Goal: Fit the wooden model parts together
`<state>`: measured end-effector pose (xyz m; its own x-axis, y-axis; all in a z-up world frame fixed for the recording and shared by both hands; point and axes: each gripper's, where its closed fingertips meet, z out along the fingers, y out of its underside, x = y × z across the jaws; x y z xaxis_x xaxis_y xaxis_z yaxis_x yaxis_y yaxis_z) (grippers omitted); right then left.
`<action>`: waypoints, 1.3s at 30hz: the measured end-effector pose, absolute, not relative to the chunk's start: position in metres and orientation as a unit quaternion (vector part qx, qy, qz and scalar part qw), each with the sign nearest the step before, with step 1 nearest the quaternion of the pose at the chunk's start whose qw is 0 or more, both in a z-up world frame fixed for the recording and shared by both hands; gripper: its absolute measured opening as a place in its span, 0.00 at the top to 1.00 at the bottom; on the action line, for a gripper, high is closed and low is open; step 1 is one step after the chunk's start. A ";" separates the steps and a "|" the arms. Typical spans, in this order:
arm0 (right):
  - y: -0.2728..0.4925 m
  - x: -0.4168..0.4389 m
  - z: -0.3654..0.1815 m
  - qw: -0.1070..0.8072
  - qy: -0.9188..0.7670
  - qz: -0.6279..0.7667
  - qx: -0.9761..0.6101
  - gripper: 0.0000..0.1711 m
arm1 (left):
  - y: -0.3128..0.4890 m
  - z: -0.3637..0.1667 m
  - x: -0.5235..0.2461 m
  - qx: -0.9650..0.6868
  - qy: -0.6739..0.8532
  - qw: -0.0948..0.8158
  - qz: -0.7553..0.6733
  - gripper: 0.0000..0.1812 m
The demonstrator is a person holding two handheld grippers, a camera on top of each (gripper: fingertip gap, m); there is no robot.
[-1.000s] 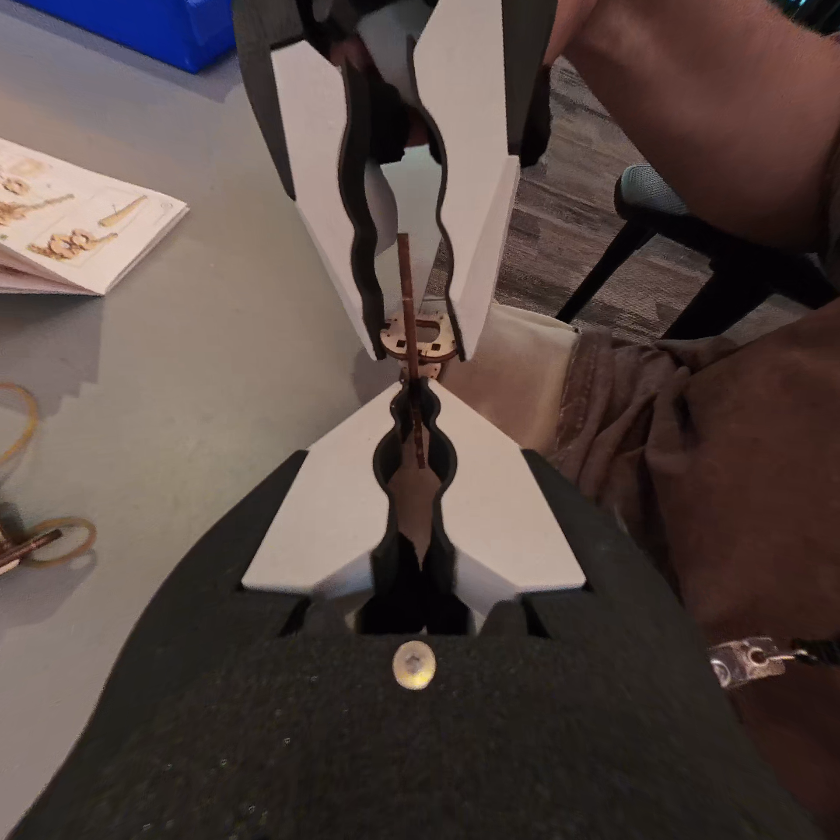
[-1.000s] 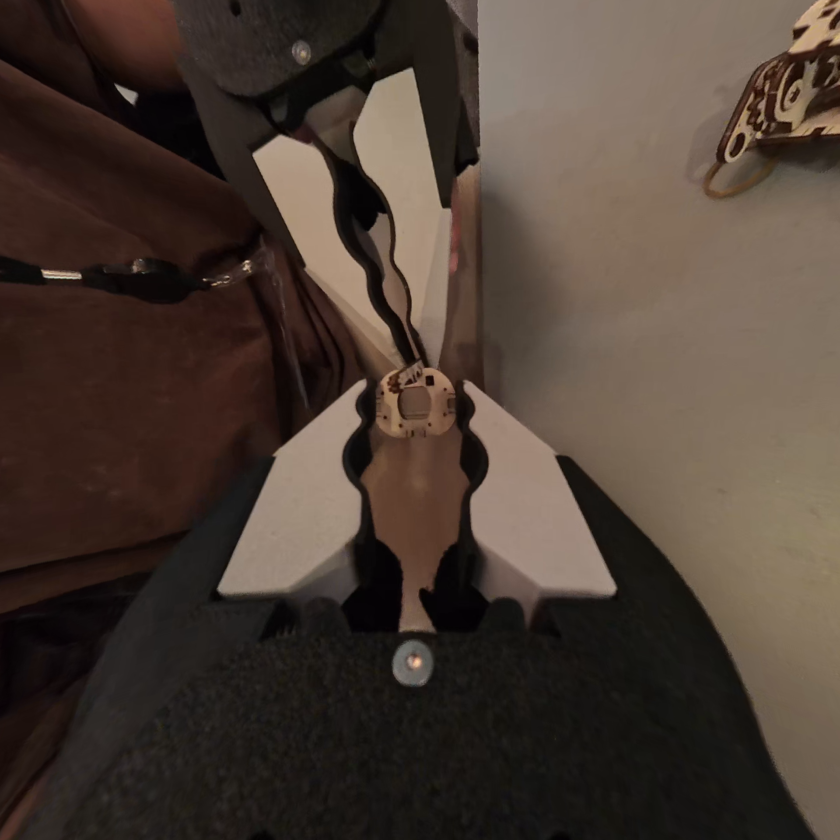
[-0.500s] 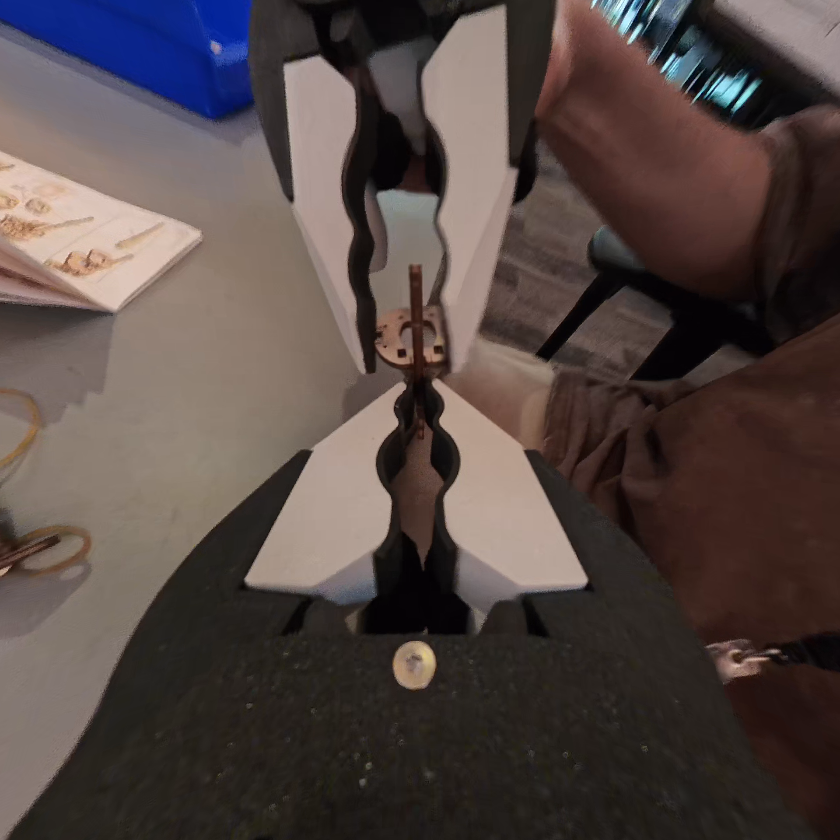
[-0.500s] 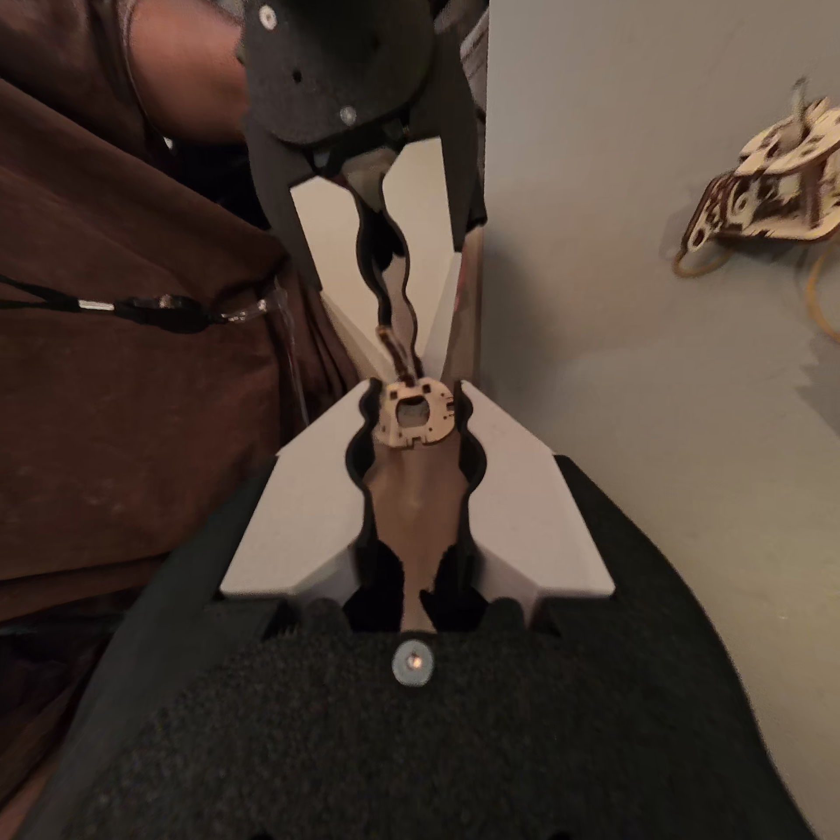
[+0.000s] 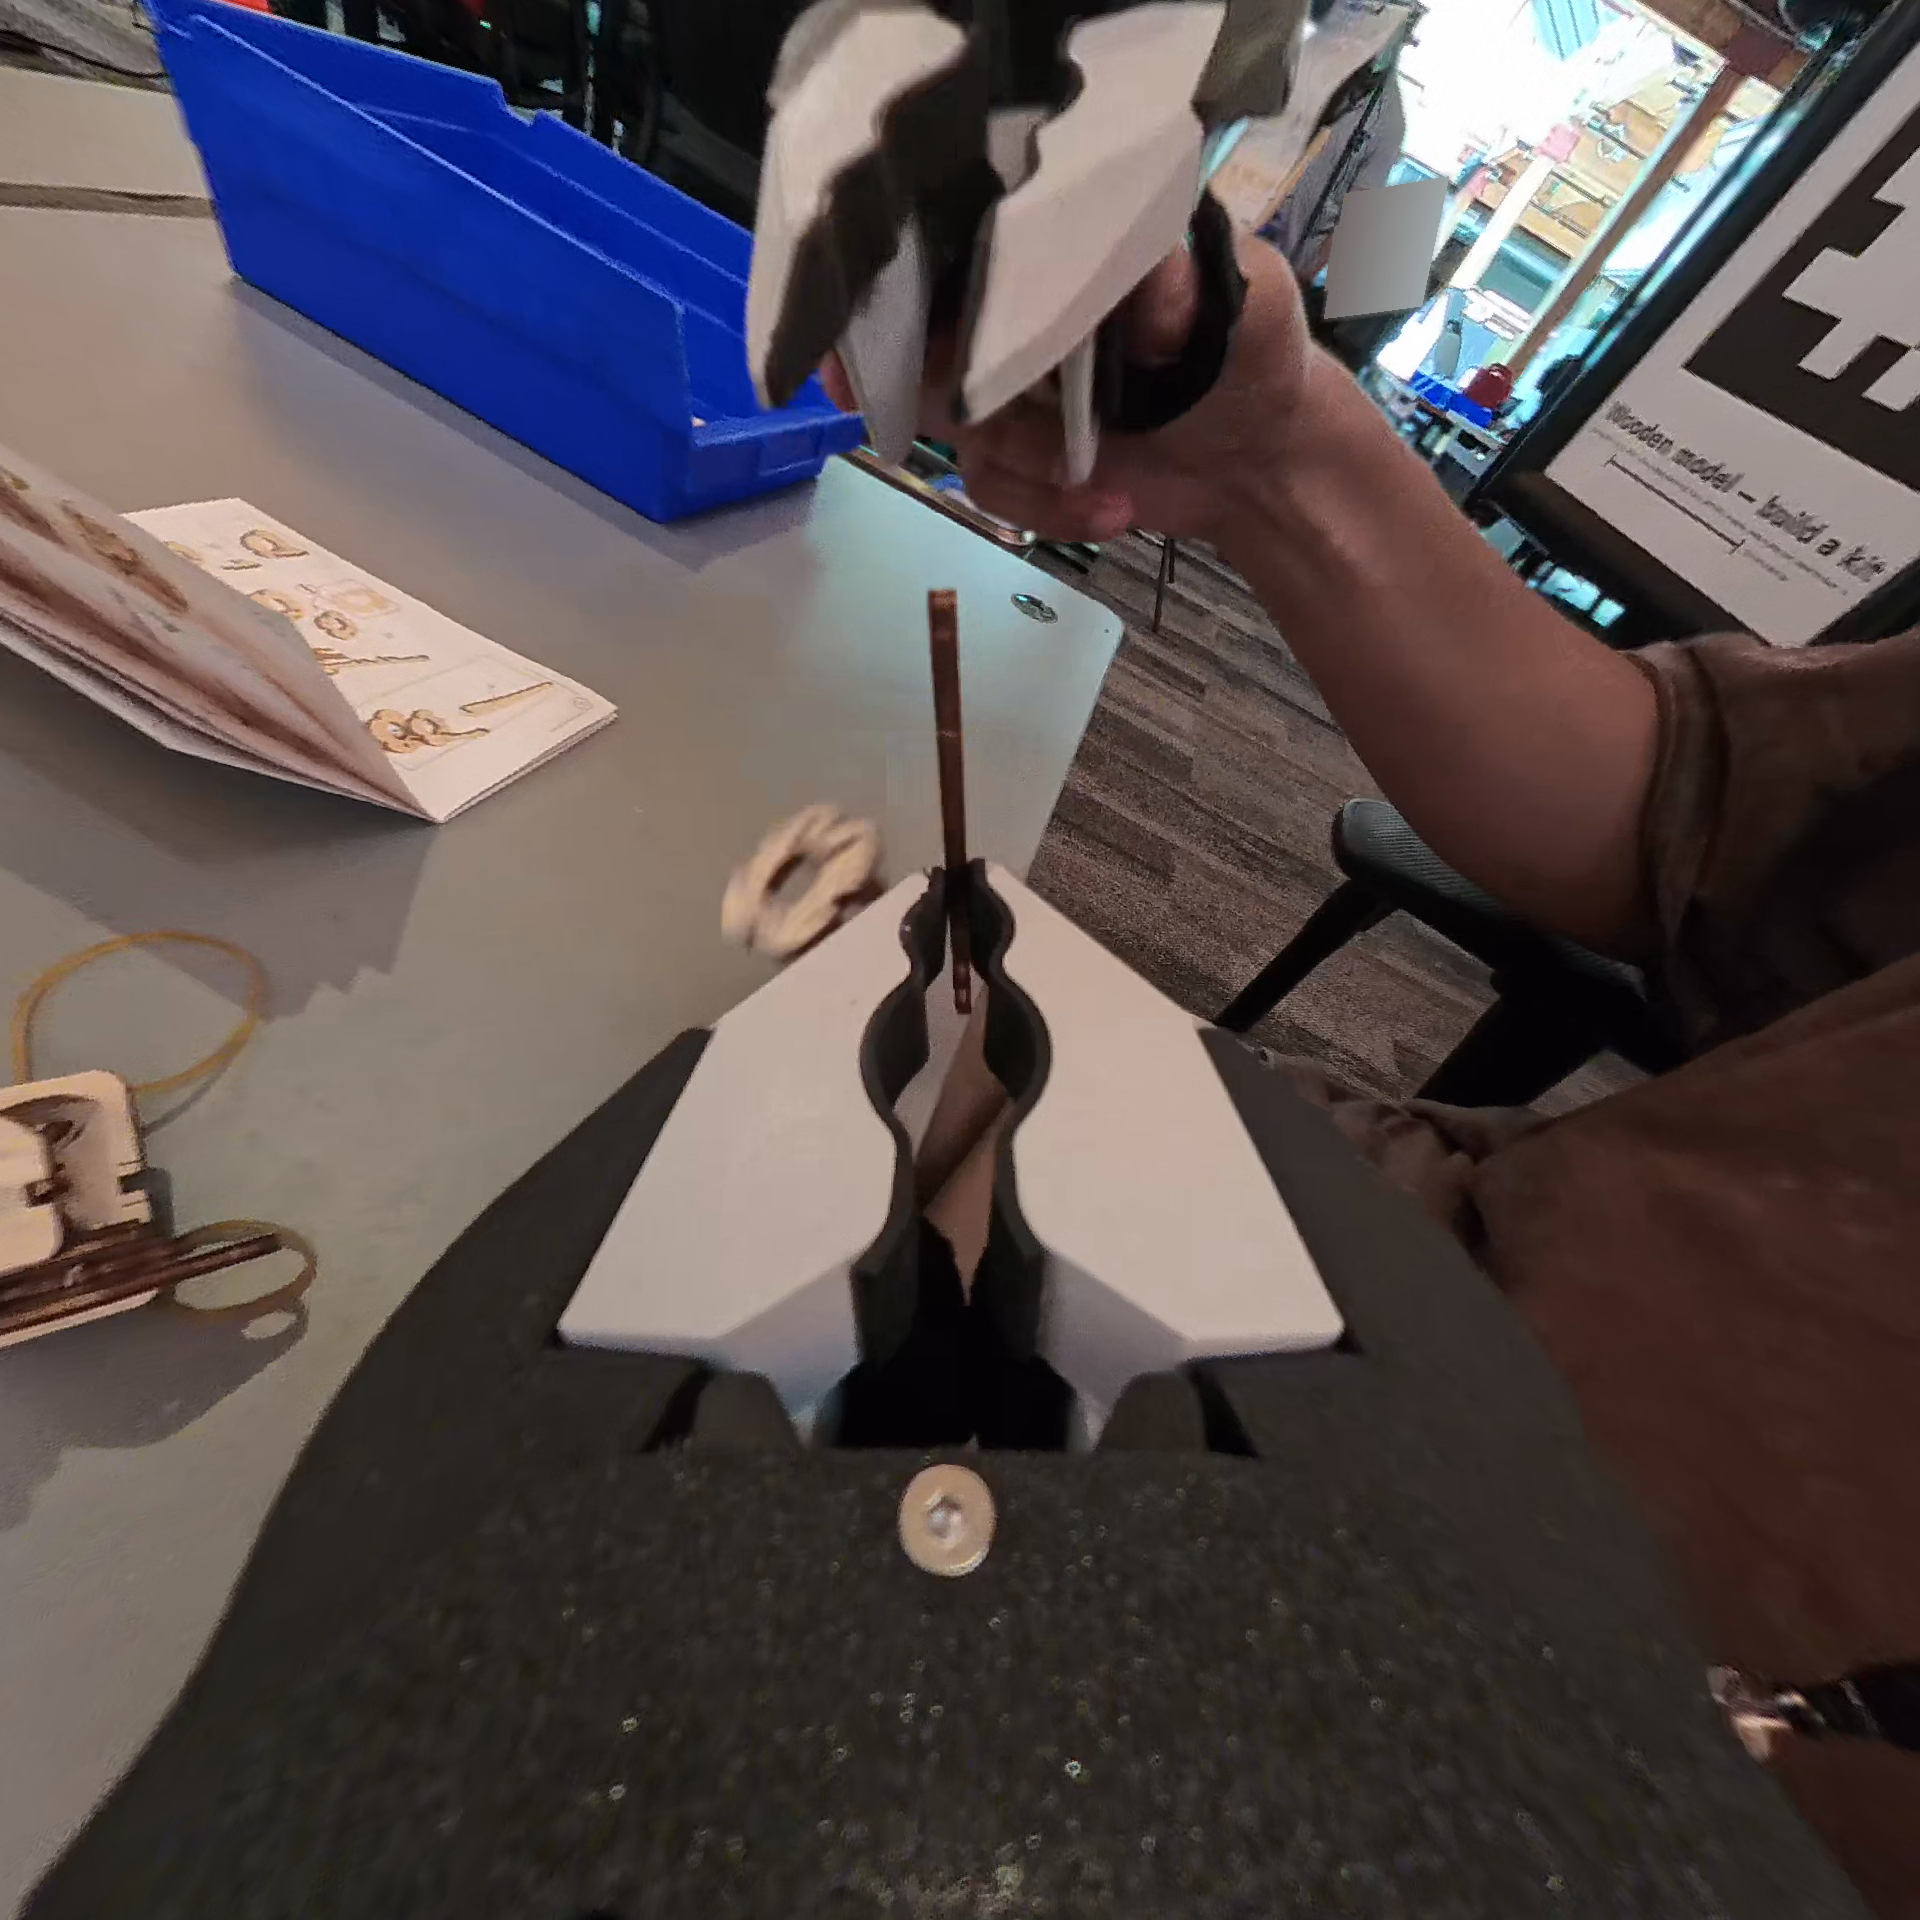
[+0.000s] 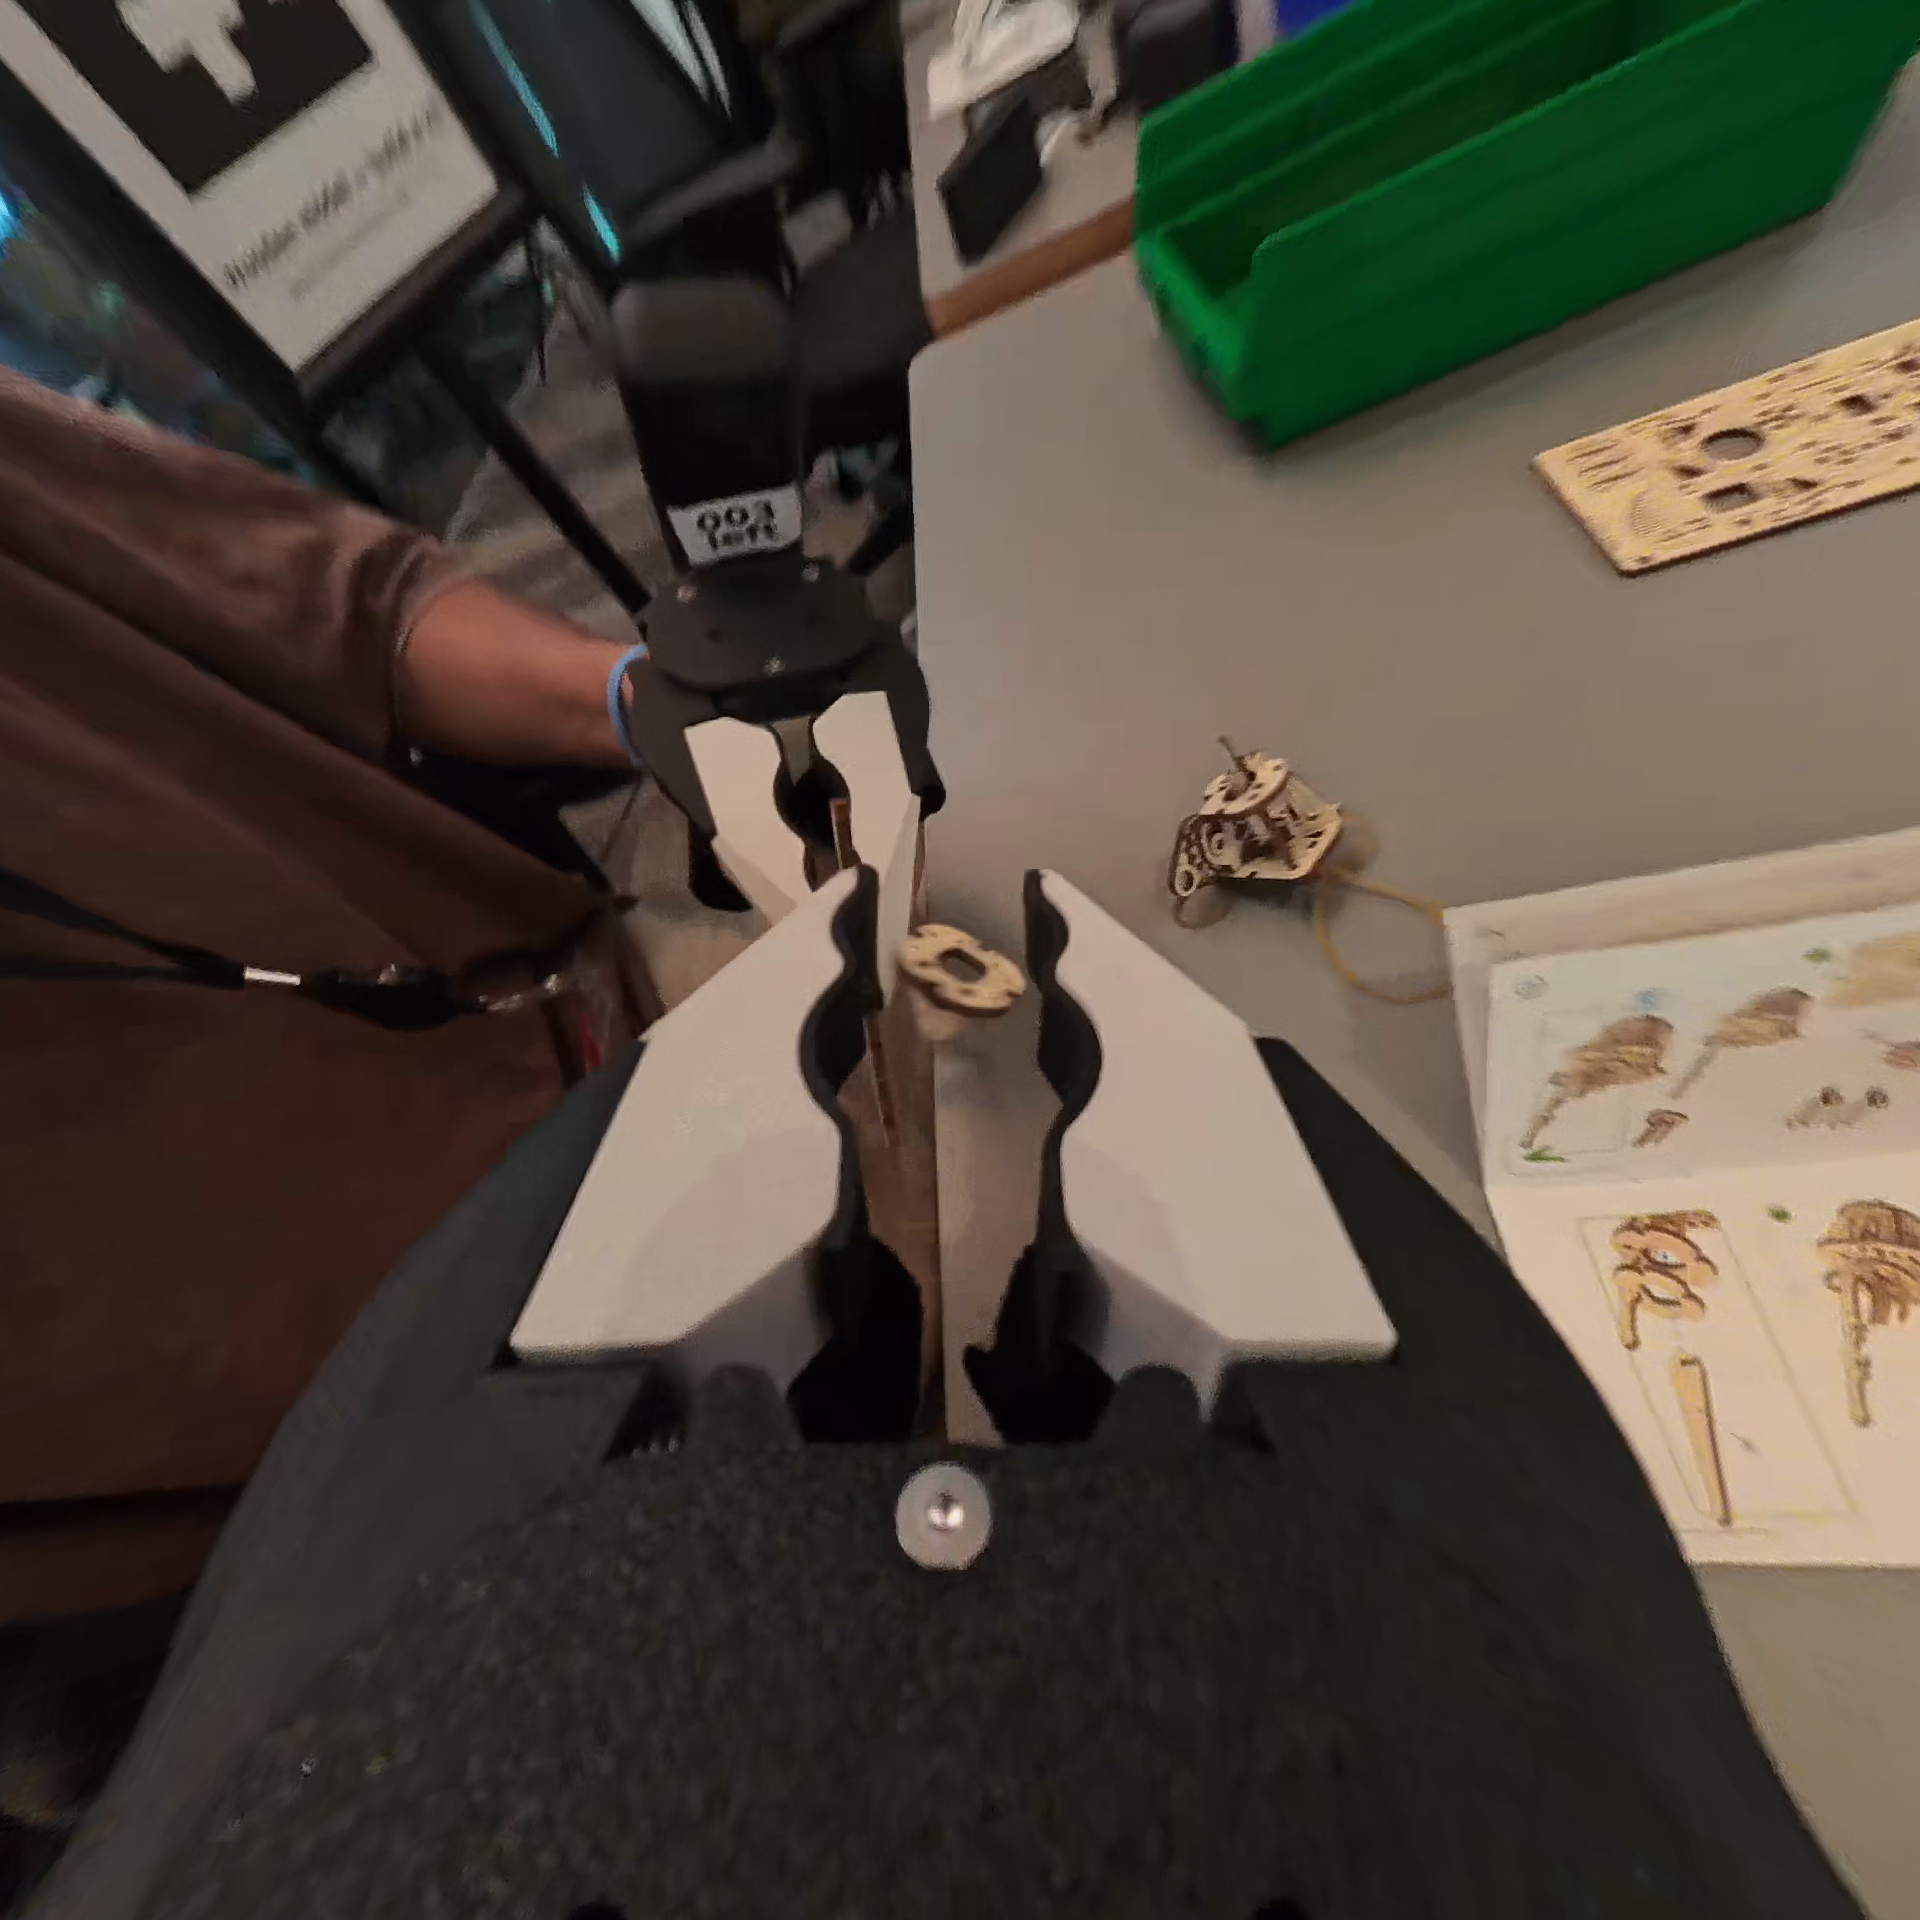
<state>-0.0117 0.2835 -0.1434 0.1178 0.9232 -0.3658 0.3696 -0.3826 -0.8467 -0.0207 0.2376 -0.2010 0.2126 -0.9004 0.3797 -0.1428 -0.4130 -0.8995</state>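
Note:
My left gripper (image 5: 956, 883) is shut on a thin dark wooden stick (image 5: 948, 748) that points forward from its tips. A round pale wooden disc (image 5: 800, 883) with a hole shows blurred just left of those tips, low over the grey table (image 5: 582, 582). My right gripper (image 5: 904, 343) is raised above the stick. In the right wrist view the right gripper (image 6: 940, 883) stands open, and the disc (image 6: 956, 977) lies loose between its fingers with gaps on both sides. The left gripper (image 6: 821, 821) and its stick (image 6: 840, 831) show beyond it.
A blue bin (image 5: 468, 239), an open instruction booklet (image 5: 312, 675), a rubber band (image 5: 135, 1008) and a partly built wooden model (image 5: 62, 1226) are on the table. A green bin (image 6: 1507, 187) and a punched wooden sheet (image 6: 1745, 468) lie farther off. The table edge runs beside the grippers. About 8 cm separates my left fingertips from my right.
The right gripper opened and pulled away from the stick. The disc left its grasp and is now loose and blurred. The left gripper kept hold of the stick.

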 end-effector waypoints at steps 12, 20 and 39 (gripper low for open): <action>0.232 -0.026 -0.205 0.246 -0.393 0.578 -0.671 0.83 | 0.243 -0.182 -0.022 -0.656 0.334 0.374 -0.564 0.99; 0.229 -0.033 -0.197 0.243 -0.400 0.579 -0.667 0.99 | 0.249 -0.169 -0.029 -0.641 0.304 0.387 -0.589 0.99; 0.232 -0.048 -0.182 0.256 -0.360 0.611 -0.657 0.99 | 0.245 -0.163 -0.029 -0.632 0.294 0.405 -0.592 0.99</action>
<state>-0.0477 0.2324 -0.1819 -0.0069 0.7858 -0.6184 0.1597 -0.6096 -0.7765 -0.0287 0.2449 -0.1628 0.1268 -0.8505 0.5105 0.1074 -0.4998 -0.8594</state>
